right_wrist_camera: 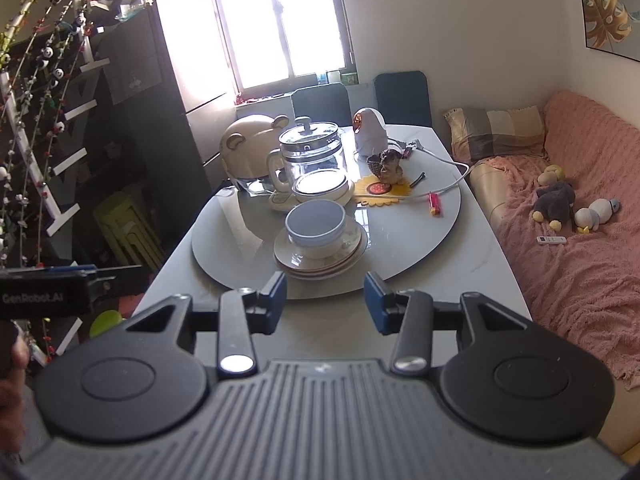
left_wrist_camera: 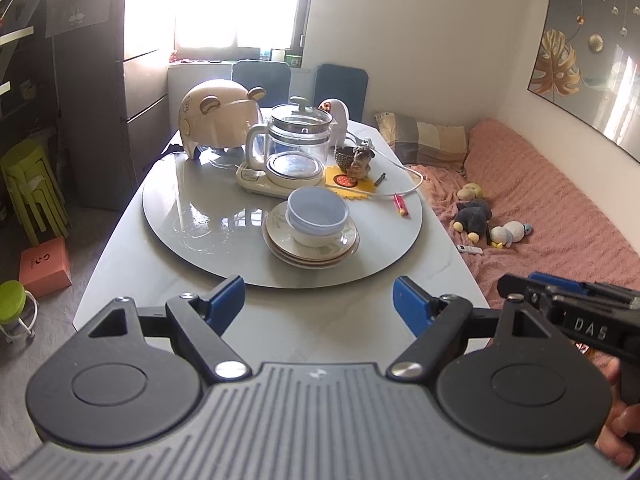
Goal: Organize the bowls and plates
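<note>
Bowls (left_wrist_camera: pixel 318 216), a blue one nested in a white one, sit on stacked plates (left_wrist_camera: pixel 310 244) near the front edge of the round turntable (left_wrist_camera: pixel 192 216) on the table (left_wrist_camera: pixel 120 276). Both tongs hover over the table's near edge, empty: left gripper (left_wrist_camera: pixel 319 300) spread wide, right gripper (right_wrist_camera: pixel 325 300) narrower, gripping nothing.

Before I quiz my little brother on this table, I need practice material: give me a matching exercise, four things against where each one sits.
Things:
1. blue bowl
2. glass kettle
3. red lighter
4. dog figurine

Places:
A. on the yellow flower-shaped mat
B. lying on the turntable beside the white cable
C. on top of the stacked plates
D. on the cream base, in front of the bear-eared helmet

Pairs: 1-C, 2-D, 3-B, 4-A
</note>
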{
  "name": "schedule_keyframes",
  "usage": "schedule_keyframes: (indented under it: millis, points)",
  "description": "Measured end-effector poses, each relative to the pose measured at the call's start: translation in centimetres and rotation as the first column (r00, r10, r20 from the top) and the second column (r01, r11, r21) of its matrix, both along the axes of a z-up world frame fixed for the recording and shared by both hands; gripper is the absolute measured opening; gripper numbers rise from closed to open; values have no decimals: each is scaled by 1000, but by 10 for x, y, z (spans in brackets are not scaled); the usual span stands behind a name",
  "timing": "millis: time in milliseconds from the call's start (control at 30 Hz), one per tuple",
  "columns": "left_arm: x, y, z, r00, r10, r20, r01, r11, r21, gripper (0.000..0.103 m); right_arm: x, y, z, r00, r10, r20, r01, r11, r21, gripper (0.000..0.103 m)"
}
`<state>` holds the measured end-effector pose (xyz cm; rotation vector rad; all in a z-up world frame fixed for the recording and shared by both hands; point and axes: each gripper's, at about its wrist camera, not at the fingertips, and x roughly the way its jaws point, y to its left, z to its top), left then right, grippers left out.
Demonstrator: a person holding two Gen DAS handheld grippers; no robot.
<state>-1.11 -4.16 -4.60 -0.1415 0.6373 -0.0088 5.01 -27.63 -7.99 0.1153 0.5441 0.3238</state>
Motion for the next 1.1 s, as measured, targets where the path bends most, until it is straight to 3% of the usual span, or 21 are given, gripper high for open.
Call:
schedule_keyframes:
  millis: [233,267,333,367,1100]
  points:
    - [6,-3,1,1000,9,14,-9,1000,10,99,3,1,-3,1000,16,-8,-16,1000,-13,48]
    - [7,-3,1,1000,11,13,-11,1000,15,99,3,0,-2,1000,9,0,-9,1000,-17,53]
    - [7,-4,0,1000,11,9,-11,1000,22,100,3,-2,0,1000,-9,20,9,1000,-20,85]
    - [7,-5,-1,1000,11,4,-11,1000,26,100,3,-3,0,999,-18,30,18,1000,-18,87]
    - [8,2,-8,999,42,-27,-42,999,-2,100,10,1,-4,1000,-14,-3,14,1000,-9,88]
